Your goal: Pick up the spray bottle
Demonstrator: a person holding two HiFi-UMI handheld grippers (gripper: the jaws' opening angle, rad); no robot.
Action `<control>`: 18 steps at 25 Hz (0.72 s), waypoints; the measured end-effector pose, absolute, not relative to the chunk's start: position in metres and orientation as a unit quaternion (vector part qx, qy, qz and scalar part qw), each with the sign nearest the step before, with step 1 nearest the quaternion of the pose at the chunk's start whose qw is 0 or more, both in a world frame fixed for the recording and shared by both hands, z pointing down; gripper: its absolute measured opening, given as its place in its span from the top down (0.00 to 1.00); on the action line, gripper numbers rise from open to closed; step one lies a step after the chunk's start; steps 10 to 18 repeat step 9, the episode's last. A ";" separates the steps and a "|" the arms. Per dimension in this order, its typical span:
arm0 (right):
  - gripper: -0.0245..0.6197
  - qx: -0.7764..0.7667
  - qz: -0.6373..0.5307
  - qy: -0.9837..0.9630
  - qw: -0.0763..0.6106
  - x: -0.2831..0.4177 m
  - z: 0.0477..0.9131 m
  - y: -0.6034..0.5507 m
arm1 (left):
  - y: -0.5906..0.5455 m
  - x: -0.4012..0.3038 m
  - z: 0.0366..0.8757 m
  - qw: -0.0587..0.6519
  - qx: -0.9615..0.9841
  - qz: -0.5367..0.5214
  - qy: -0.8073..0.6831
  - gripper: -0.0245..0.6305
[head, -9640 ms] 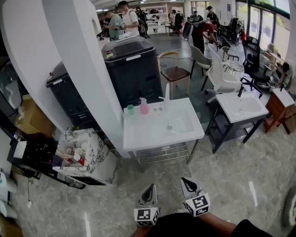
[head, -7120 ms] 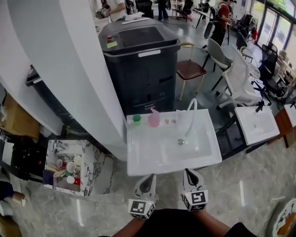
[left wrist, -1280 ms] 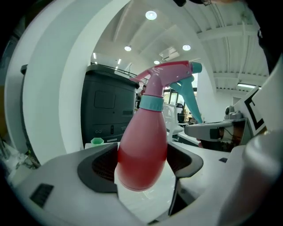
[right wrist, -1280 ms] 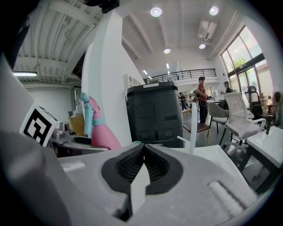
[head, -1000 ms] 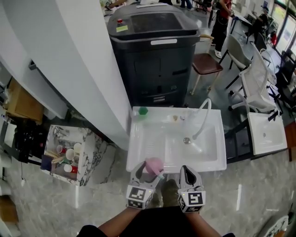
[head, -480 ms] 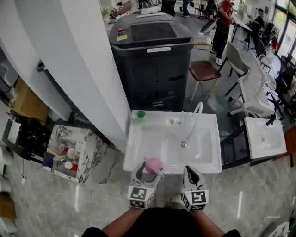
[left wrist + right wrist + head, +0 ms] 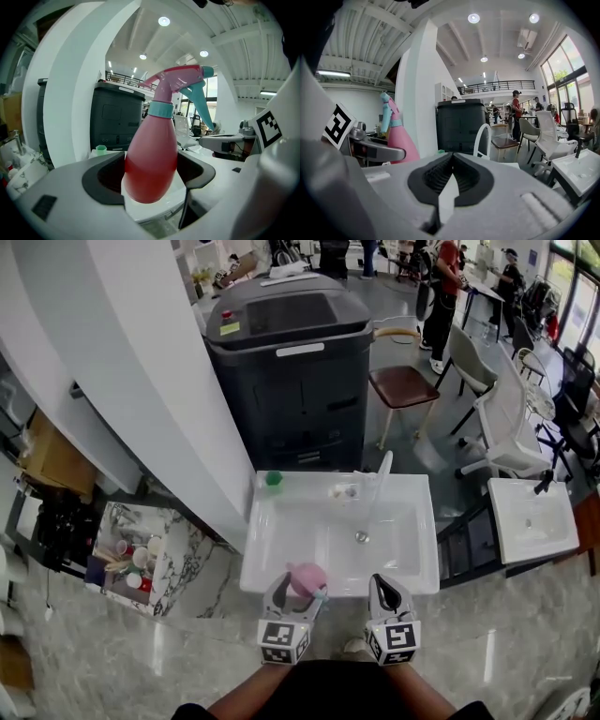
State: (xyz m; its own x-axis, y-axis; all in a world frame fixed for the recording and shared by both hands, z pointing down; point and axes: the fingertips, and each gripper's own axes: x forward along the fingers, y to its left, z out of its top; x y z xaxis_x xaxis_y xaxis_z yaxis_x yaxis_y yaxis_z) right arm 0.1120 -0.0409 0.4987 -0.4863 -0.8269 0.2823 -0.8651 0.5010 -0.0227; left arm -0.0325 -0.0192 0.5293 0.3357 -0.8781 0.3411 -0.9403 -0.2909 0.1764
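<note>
Nearest me, my left gripper (image 7: pixel 294 592) has its jaws closed part-way onto the belly of the spray bottle (image 7: pixel 152 159), one dark pad on each side of its widest part. The bottle stands upright with its teal trigger pointing to 3 o'clock in the left gripper view. Its rounded base shows below the pads with nothing under it, so I judge it lifted clear, over the near edge of the washbasin (image 7: pixel 267 563).

At 3 o'clock from it, my right gripper (image 7: pixel 387 591) is empty, jaws pressed together.

The bottle looks like thin, smooth plastic: light, a little squashy and likely slippery where it tapers. I judge the wide belly the best place to hold. Higher up, the neck narrows and the pads could slide. Too hard a squeeze might dent it, and I cannot tell how much liquid is inside.

Counting outward: one spray bottle and two grippers. At 11 o'clock on the basin's far ledge is one green cup (image 7: pixel 273 479), at 1 o'clock one curved tap (image 7: pixel 380 479), with some small items beside it too tiny to count. Beyond, at 12 o'clock, stands one black cabinet (image 7: pixel 281 362). A second washbasin (image 7: pixel 525 521) sits at 3 o'clock.
</note>
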 end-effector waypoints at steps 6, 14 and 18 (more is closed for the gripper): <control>0.97 0.495 0.074 -0.858 0.116 0.101 0.496 -0.041 | -0.024 -0.042 0.528 0.165 0.800 0.089 -0.571 0.42; 0.97 0.499 0.073 -0.856 0.117 0.095 0.497 -0.041 | -0.025 -0.049 0.529 0.165 0.802 0.087 -0.568 0.42; 0.97 0.499 0.073 -0.856 0.117 0.095 0.497 -0.041 | -0.025 -0.049 0.529 0.165 0.802 0.087 -0.568 0.42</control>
